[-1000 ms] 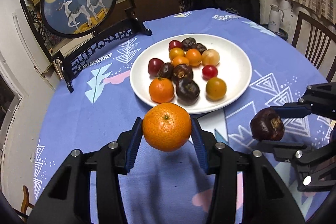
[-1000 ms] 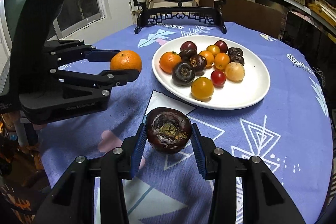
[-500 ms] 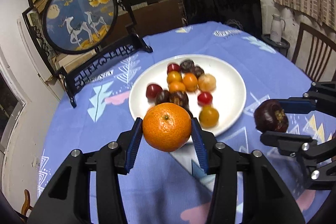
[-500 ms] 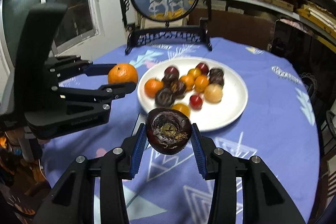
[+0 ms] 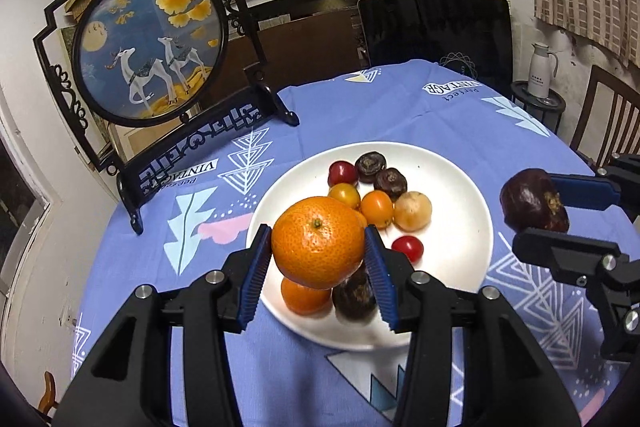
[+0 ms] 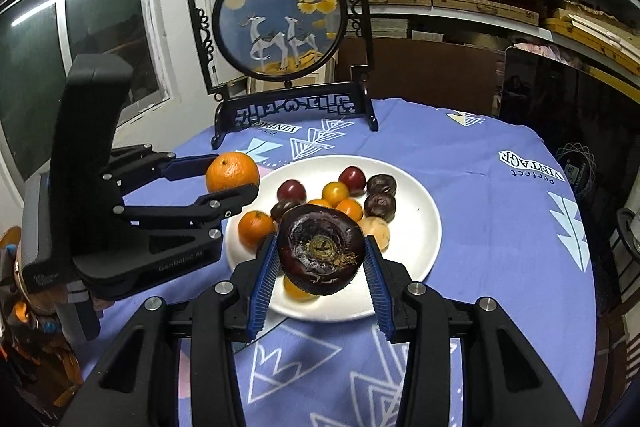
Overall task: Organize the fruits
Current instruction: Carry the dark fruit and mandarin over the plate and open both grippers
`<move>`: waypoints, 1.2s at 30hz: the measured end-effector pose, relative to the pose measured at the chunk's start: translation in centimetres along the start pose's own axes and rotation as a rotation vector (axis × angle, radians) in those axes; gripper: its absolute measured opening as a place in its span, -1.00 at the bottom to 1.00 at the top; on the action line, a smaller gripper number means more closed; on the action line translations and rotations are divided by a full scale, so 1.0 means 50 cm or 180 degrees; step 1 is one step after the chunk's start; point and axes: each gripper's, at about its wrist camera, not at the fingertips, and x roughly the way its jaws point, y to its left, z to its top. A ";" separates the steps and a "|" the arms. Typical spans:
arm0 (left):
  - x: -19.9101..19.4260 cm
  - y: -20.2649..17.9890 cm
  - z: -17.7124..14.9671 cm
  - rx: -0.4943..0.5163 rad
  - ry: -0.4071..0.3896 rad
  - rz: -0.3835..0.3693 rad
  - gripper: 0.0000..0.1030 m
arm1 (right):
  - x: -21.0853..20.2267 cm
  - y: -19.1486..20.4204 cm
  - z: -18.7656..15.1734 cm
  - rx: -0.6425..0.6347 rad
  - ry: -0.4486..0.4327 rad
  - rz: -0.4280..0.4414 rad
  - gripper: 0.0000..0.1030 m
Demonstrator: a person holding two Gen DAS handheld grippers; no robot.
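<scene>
My left tool [image 5: 318, 259] grips the orange [image 5: 318, 242]; right tool [image 6: 320, 267] grips the dark fruit [image 6: 320, 251]; the plate [image 5: 460, 227] lies just below and beyond both.

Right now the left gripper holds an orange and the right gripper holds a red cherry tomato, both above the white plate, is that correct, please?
Not quite. The right gripper is shut on a dark purple mangosteen, not a red cherry tomato, as the right wrist view shows. The rest stands: the left gripper holds the orange, and both hang over the white plate.
</scene>
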 end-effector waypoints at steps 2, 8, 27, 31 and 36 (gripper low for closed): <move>0.009 0.000 0.006 0.0000 -0.0005 -0.0002 -0.11 | 0.011 -0.008 0.007 0.0016 0.0003 -0.0008 -0.16; 0.043 0.001 0.020 0.0009 0.0029 0.0002 -0.11 | 0.039 -0.018 0.031 0.0001 0.0017 -0.0028 -0.16; 0.126 0.028 0.042 -0.0100 0.0138 0.0045 -0.11 | 0.130 -0.036 0.071 0.0012 0.0123 -0.0170 -0.16; 0.135 0.037 0.046 -0.0131 0.0144 0.0063 -0.11 | 0.146 -0.045 0.077 0.0054 0.0144 -0.0198 -0.16; 0.153 0.043 0.051 -0.0148 0.0176 0.0077 -0.11 | 0.159 -0.059 0.082 0.0095 0.0167 -0.0210 -0.16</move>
